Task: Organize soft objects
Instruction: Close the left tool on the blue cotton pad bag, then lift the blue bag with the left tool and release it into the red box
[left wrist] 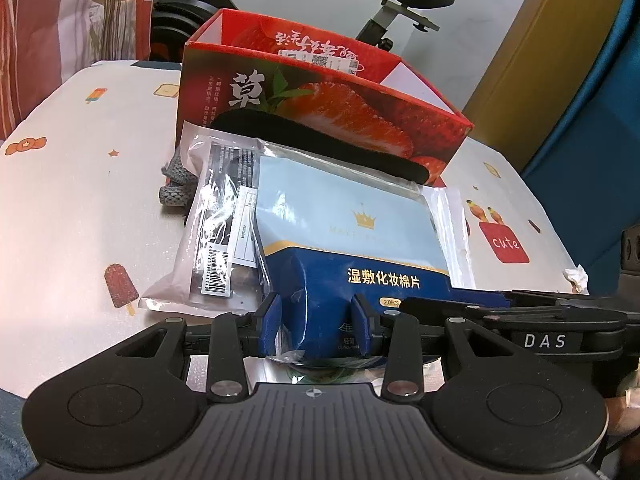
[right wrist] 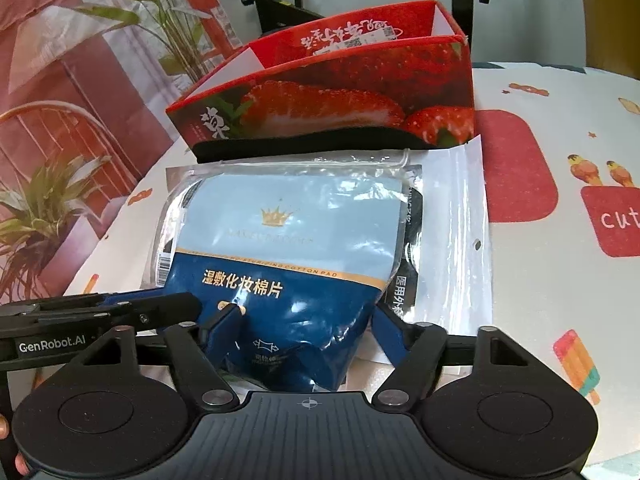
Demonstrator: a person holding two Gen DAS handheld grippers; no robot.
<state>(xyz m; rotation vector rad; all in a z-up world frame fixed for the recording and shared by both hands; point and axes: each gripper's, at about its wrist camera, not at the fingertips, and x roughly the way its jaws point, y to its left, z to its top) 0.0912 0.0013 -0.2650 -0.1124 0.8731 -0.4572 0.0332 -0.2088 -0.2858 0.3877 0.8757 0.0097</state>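
Both grippers on the same item: cotton pad pack point(left wrist: 352, 236), blue and pale blue, in a clear sleeve, lying on the printed tablecloth point(left wrist: 80, 184) just in front of the red strawberry box point(left wrist: 320, 100).

Left gripper point(left wrist: 316, 322): jaws fairly narrow, blue pads pinching a bunched fold at the pack's near edge. Pack is creased between them, so it looks gripped.

Right gripper point(right wrist: 310, 328): jaws wider, straddling the pack's near end. Left pad touches the wrapper; right pad sits beside it, contact unclear from this angle, so I can't confirm a firm grip.

Under the pack: a second clear bag point(left wrist: 212, 216) with black contents and a barcode, sticking out to the left. Grey knit item point(left wrist: 176, 188) at far left, partly hidden. Black band point(right wrist: 304, 144) lies along the box's near base.
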